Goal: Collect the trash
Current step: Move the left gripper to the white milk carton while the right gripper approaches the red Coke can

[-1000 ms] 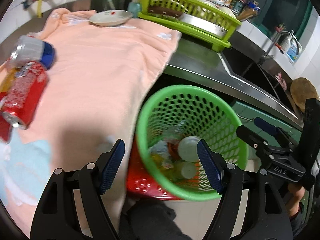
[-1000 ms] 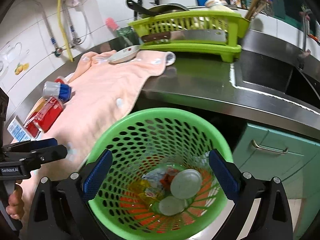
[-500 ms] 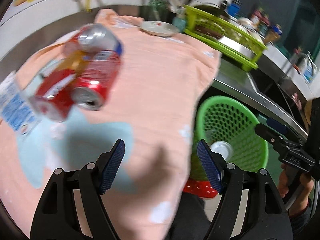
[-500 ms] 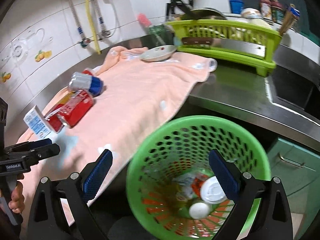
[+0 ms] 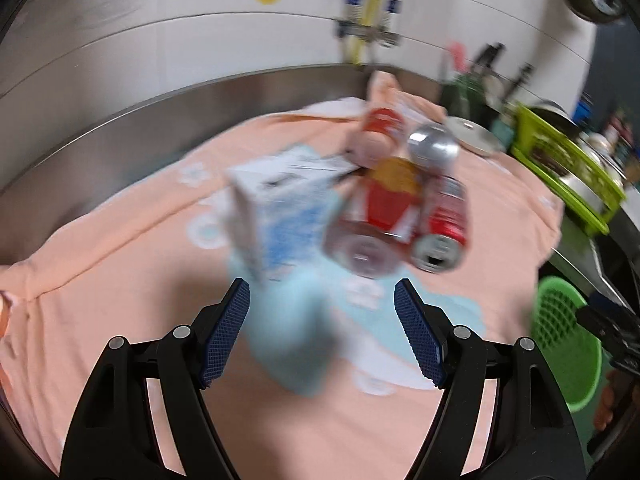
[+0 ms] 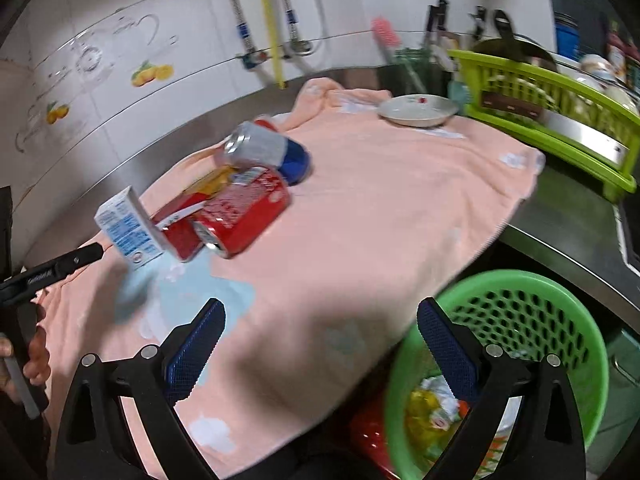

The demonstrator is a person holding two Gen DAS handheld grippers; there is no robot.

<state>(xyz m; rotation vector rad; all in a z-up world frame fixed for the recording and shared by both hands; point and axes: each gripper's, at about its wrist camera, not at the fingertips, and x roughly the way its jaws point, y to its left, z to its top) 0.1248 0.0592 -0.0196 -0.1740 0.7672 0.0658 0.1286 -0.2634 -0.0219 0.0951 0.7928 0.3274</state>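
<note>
A pile of trash lies on the pink towel [image 6: 380, 216]: a white and blue carton [image 6: 128, 228], a red can [image 6: 244, 212], a red and yellow packet [image 6: 188, 208] and a silver and blue can [image 6: 268, 148]. In the blurred left wrist view the carton [image 5: 276, 216] and red can [image 5: 444, 228] lie just beyond my open, empty left gripper [image 5: 322, 334]. My right gripper [image 6: 320, 348] is open and empty over the towel's front edge. The green basket [image 6: 560, 308] with trash inside stands below the counter at right.
A plate [image 6: 418, 110] sits at the towel's far end. A green dish rack [image 6: 560, 116] holds a knife and dishes on the steel counter at right. The tiled wall with pipes runs behind. The basket also shows in the left wrist view [image 5: 568, 344].
Both grippers have swung left from over the basket to the towel. The left gripper now faces the trash pile closely; the basket has slid to the right edge of both views.
</note>
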